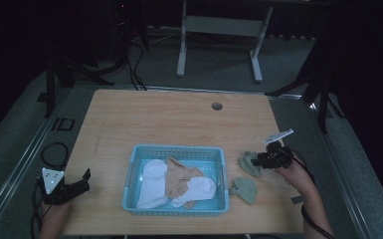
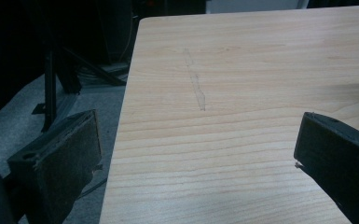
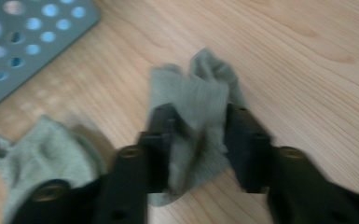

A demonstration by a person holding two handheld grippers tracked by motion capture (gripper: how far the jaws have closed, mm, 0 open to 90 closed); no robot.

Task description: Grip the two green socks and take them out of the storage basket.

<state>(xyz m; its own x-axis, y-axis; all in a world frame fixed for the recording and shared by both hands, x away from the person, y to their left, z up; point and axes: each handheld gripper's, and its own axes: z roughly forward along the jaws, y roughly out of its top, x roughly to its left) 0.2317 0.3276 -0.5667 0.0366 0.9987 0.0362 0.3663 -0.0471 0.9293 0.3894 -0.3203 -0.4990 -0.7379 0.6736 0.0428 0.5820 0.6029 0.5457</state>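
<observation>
Crosswise, green sock in right hand-held gripper.

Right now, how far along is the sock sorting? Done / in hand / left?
Done, apparently: two white socks and a tan one lie in the blue basket. In hand: the right gripper has its jaws around one green sock on the table, right of the basket. Left: a second green sock on the table beside the basket. The left gripper sits open and idle.
</observation>
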